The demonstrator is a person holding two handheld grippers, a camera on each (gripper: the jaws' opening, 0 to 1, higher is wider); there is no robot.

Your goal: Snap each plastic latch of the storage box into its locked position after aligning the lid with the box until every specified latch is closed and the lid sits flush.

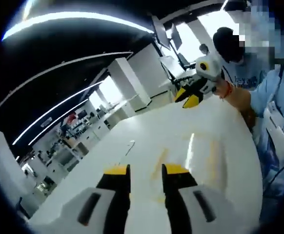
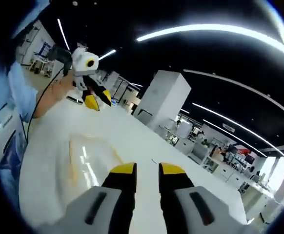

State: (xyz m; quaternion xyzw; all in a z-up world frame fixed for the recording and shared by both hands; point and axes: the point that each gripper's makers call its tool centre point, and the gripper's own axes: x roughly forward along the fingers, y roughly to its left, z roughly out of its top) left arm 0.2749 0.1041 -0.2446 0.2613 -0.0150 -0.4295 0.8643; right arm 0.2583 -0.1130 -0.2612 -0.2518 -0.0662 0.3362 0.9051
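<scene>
Left gripper view: lid (image 1: pixel 215 146) beyond jaws.

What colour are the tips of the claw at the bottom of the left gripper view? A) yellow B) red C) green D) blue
A: the left claw rising from the bottom of the left gripper view has yellow tips on black fingers, above the white table.

Broad glossy white tabletop (image 1: pixel 181 146) lies open ahead of the yellow-tipped left gripper (image 1: pixel 146 169), offering free passage. At its far edge the opposite yellow-tipped right gripper (image 1: pixel 191 96) and the person's hand (image 1: pixel 234 95) obstruct. White square pillar (image 2: pixel 164 100) stands well beyond the tabletop.
</scene>
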